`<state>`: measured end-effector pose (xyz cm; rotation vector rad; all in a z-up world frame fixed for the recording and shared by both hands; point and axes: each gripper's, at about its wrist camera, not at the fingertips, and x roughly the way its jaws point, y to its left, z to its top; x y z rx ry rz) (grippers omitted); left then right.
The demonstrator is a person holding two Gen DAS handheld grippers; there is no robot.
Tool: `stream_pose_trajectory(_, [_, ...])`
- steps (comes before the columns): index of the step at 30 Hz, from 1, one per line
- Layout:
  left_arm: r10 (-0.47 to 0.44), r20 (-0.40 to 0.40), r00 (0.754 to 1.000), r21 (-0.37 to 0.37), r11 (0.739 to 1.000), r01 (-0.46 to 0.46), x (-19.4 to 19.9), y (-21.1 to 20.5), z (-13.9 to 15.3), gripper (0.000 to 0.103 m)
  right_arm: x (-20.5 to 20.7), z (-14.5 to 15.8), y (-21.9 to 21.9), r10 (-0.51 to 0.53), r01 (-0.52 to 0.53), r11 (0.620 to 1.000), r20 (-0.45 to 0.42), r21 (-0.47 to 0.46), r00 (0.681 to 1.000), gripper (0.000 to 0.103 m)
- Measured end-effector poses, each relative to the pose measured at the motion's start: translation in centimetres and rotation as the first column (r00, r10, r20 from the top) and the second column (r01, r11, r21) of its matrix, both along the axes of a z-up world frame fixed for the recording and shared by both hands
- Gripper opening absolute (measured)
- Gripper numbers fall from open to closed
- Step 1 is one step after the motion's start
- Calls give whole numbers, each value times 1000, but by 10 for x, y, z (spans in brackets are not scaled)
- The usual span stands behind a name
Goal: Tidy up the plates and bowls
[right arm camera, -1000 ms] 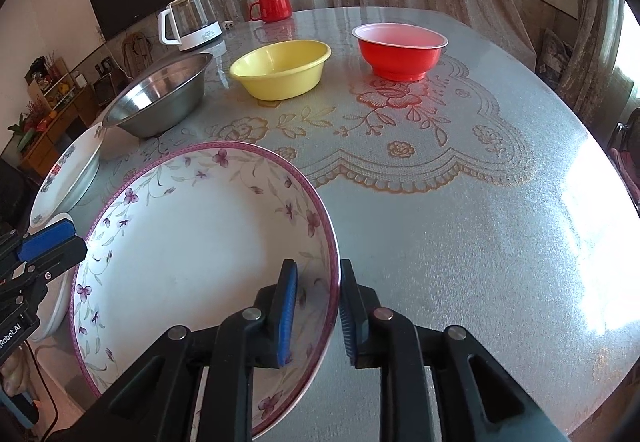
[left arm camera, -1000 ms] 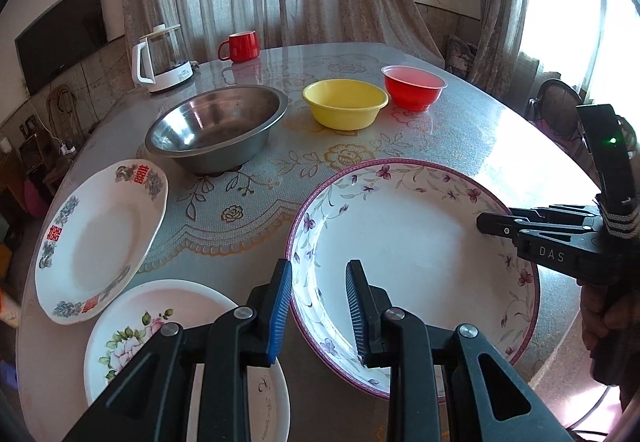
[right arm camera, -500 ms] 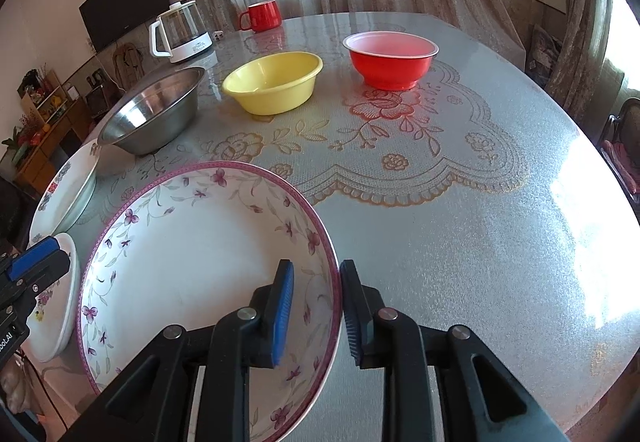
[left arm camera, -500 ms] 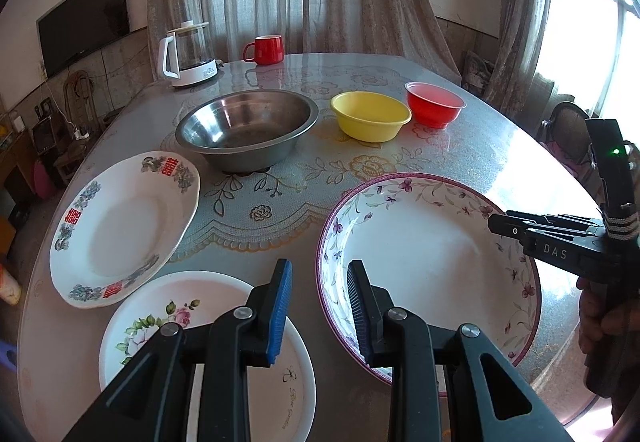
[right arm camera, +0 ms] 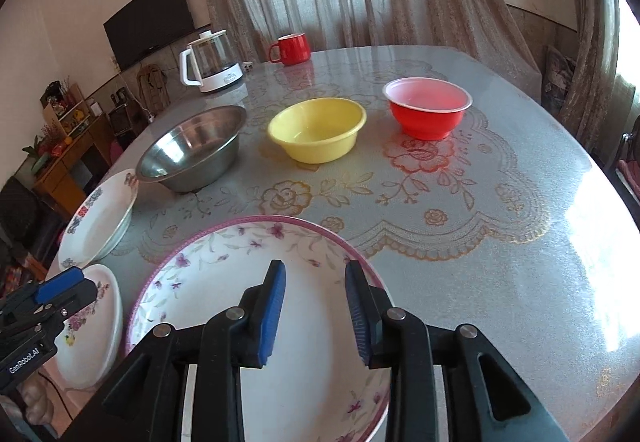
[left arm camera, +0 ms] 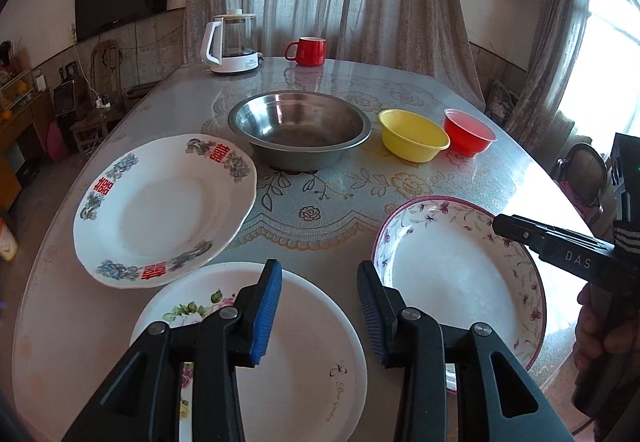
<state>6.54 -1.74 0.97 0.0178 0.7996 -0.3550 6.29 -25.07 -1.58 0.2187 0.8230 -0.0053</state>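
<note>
A purple-rimmed floral plate (left arm camera: pixel 452 274) lies on the table near the front edge. My right gripper (right arm camera: pixel 316 302) hovers over its near side (right arm camera: pixel 200 282), jaws opening, nothing between the pads. My left gripper (left arm camera: pixel 320 306) hangs above the right edge of a white rose-print plate (left arm camera: pixel 280 346), jaws opening and empty. A plate with red characters (left arm camera: pixel 160 210) sits to the left. Behind stand a steel bowl (left arm camera: pixel 300 130), a yellow bowl (left arm camera: pixel 412 136) and a red bowl (left arm camera: pixel 470 134). The right gripper (left arm camera: pixel 500 226) shows side-on in the left wrist view.
A glass kettle (left arm camera: pixel 232 42) and a red mug (left arm camera: pixel 308 51) stand at the table's far edge. A person's hand (left arm camera: pixel 600 322) holds the right gripper's handle. The floral tablecloth (right arm camera: pixel 480 222) lies bare on the right. Chairs and cabinets surround the table.
Both pairs of jaws have widened. My left gripper has shifted left, off the purple-rimmed plate's rim and over the rose plate. My right gripper has let go of that plate's rim and risen.
</note>
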Motion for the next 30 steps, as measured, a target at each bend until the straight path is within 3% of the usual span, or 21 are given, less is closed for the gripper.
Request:
stream_pose_trajectory(4, [67, -5, 998, -16, 998, -67, 6, 24, 0, 44, 11, -3, 28, 110, -109, 991, -11, 72, 994, 35])
stream_pose_trajectory(8, [132, -20, 991, -44, 990, -132, 13, 51, 0, 47, 19, -5, 60, 203, -201, 976, -21, 83, 979, 36])
stream_pose_trajectory(14, [224, -44, 974, -78, 971, -227, 26, 90, -1, 48, 36, -7, 95, 321, -312, 935, -25, 169, 947, 37])
stream_pose_trajectory(16, [257, -44, 966, -77, 963, -259, 32, 103, -1, 53, 45, -8, 106, 350, -337, 917, -26, 214, 936, 38])
stream_pose_trajectory(21, [355, -19, 935, -78, 932, -355, 47, 143, 1, 61, 74, -10, 130, 395, -365, 874, -33, 321, 918, 38])
stream_pose_trajectory(30, [400, -67, 914, -94, 909, -405, 91, 191, -20, 60, 128, -24, 165, 398, -338, 865, -95, 371, 913, 38])
